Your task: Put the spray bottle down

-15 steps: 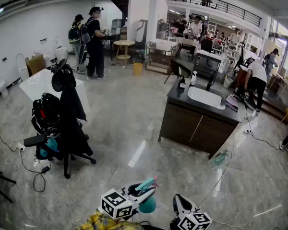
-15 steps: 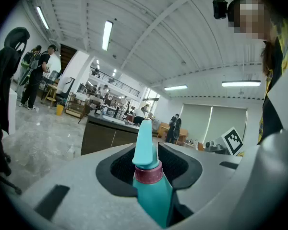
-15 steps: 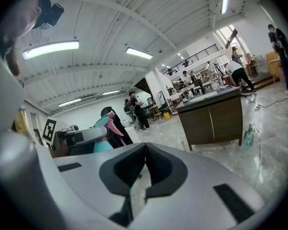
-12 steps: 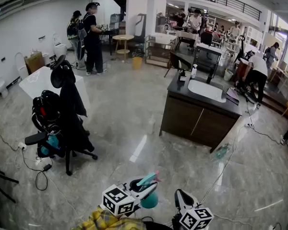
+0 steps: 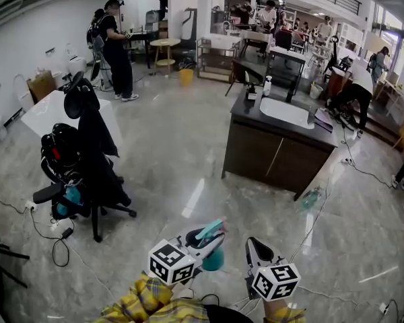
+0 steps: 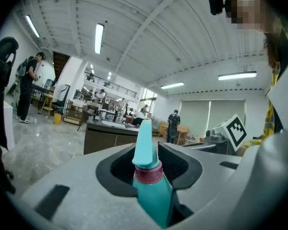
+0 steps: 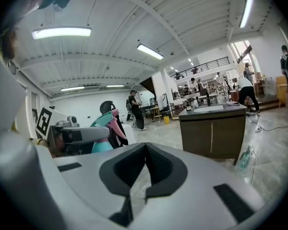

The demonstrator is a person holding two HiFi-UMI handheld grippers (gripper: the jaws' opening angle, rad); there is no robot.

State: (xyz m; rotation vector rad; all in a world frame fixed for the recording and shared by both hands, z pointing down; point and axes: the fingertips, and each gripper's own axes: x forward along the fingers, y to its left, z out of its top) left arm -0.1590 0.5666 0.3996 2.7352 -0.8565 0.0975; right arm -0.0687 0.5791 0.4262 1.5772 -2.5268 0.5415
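Fig.: glossy grey stone-look floor fills most of the head view. Dark wood cabinet w/ black top & white sink stands centre-right. Black office chair draped in a black coat stands at left, well apart from it. Bottom centre, my L gripper pinches a teal plastic spray bottle w/ dark-pink collar by its upper part. The nozzle points fwd, and the bottle hangs above the floor, not yet set down. My R gripper, just beside it, has jaw tips pressed together w/ nothing btwn them.
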